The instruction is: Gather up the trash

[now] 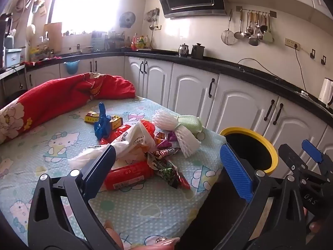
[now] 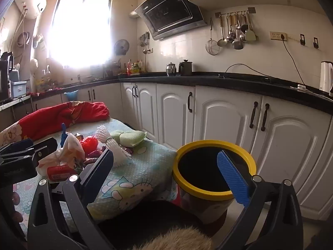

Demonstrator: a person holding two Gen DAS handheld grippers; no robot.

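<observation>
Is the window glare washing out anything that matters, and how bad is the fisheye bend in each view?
Left wrist view: the window blows out white, the trash pile stays readable, and the counter bows. Right wrist view: same blown window, hazing the far counter; the yellow-rimmed bin stays sharp, its inside black.

Ahead of the left gripper [image 1: 166, 166], the tablecloth [image 1: 145, 208] is pale blue with white dots and cartoon cats. A red blanket [image 1: 62, 95] (floral-printed) lies beyond; right of it, the bin [image 1: 268, 143] is black, yellow-rimmed.

Table under cartoon-cat cloth [image 1: 145, 204], heap of wrappers [image 1: 143, 156], red quilt [image 1: 62, 95] at far end
</observation>
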